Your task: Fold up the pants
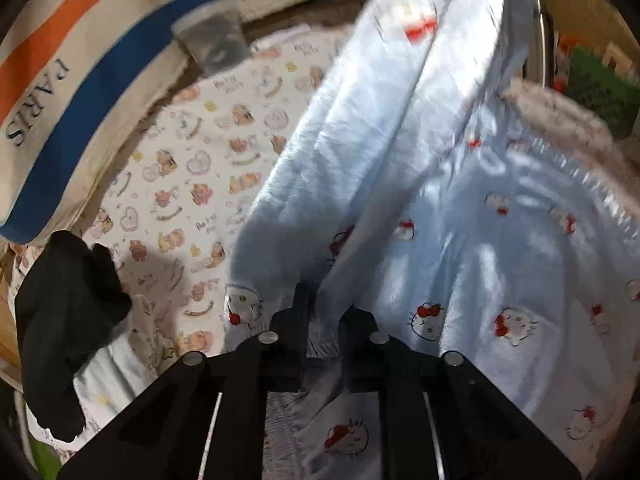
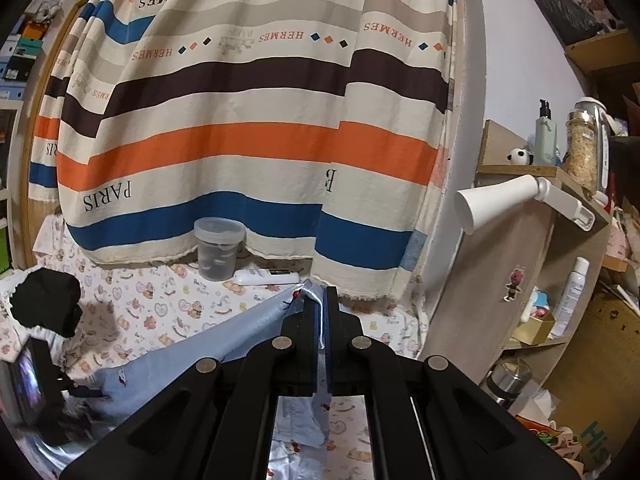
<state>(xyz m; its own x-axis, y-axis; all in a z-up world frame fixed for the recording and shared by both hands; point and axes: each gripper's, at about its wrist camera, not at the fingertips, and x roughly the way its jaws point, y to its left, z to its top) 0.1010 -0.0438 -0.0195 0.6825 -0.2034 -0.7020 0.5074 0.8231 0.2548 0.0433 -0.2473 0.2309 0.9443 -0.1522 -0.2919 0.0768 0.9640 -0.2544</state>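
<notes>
The pants (image 1: 400,160) are pale blue satin printed with small cat faces and red bows. They lie spread over a bed sheet (image 1: 180,168) with a bear and heart print. My left gripper (image 1: 326,314) is shut on a bunched fold of them near the bottom of the left wrist view. From there the cloth rises in a taut ridge to the top right. In the right wrist view my right gripper (image 2: 320,306) is shut on an edge of the pants (image 2: 224,340), lifted off the sheet (image 2: 160,308). The fabric slopes down to the lower left.
A striped curtain (image 2: 248,140) hangs over the far edge of the bed. In front of it stand a lidded plastic tub (image 2: 219,248) and a white remote (image 2: 266,277). A black garment (image 1: 64,320) lies at the left. Cluttered wooden shelves with a white lamp (image 2: 500,200) stand at the right.
</notes>
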